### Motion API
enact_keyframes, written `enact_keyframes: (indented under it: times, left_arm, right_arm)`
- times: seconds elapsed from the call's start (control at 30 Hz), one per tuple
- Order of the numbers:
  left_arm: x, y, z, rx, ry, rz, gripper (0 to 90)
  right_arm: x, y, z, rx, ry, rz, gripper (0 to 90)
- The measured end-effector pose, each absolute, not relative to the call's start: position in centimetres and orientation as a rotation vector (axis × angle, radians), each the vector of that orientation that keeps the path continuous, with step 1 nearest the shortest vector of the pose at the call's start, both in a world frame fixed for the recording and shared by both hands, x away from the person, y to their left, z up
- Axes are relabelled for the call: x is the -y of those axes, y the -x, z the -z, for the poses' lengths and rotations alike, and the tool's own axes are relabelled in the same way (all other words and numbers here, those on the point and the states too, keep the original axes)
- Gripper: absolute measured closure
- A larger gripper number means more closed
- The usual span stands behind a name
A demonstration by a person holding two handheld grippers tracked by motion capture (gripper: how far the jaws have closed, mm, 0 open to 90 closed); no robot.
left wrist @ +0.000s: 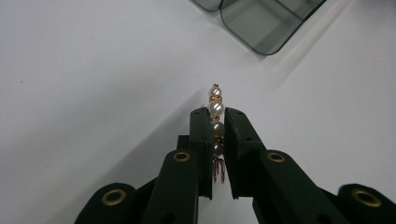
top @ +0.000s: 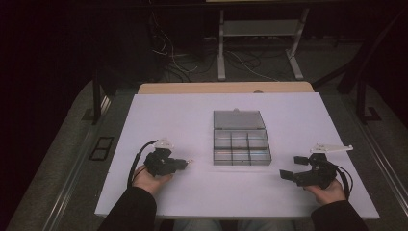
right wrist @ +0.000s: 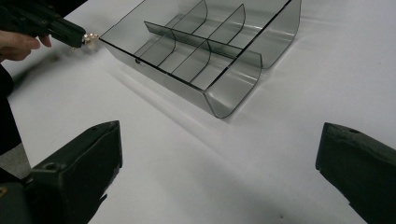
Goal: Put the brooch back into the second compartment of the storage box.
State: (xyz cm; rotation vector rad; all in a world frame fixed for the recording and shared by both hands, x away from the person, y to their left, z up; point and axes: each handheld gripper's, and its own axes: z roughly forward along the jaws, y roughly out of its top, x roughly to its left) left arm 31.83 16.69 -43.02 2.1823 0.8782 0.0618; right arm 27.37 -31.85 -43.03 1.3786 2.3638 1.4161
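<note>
The pick-up looks done, and the carry to the box is the step in hand. The left hand-held gripper (left wrist: 215, 135) has its jaws drawn narrow on a pearl earring (left wrist: 215, 122), a short string of white beads with gold spacers and a small wire hook at its lower end. The beads stand up between the two pads, the top two poking out past the jaw tips, the hook hanging down in the gap behind.

In the high view the left hand-held gripper (top: 185, 163) sits at about 9 o'clock from the clear compartment box (top: 240, 147), near it but apart, with the earring (top: 190, 161) pointing toward the box wall. The box lies open on the white desk (top: 168, 115), its lid folded back at 12 o'clock, six cells in two rows, all seemingly bare.

The right hand-held gripper (top: 294, 167) rests at roughly 4 o'clock from the box, jaws spread wide with nothing between them; from its own view the box (right wrist: 205, 51) lies ahead at 12 o'clock.

The next move likely calls for lifting the earring over the near wall, centring it above one cell, and parting the jaws only once the hook is clear of the dividers, since so light a piece could catch or bounce.
</note>
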Motion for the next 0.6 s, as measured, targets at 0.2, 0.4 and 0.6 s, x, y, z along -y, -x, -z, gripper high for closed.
enact_keyframes:
  times: [0.2, 0.4, 0.6]
  left_arm:
    - [-17.3, -31.6, 42.3, -0.875, -2.133, -0.067, 81.1]
    - [-17.6, -31.4, 41.4, -0.857, -2.111, -0.093, 81.0]
    - [-17.8, -31.2, 40.4, -0.836, -2.086, -0.112, 81.1]
  right_arm:
    - [31.8, -27.4, 43.1, -2.367, -1.376, -1.415, 0.3]
    - [31.8, -27.4, 43.1, -2.371, -1.375, -1.414, 0.4]
    - [31.8, -27.4, 43.1, -2.375, -1.376, -1.413, 0.4]
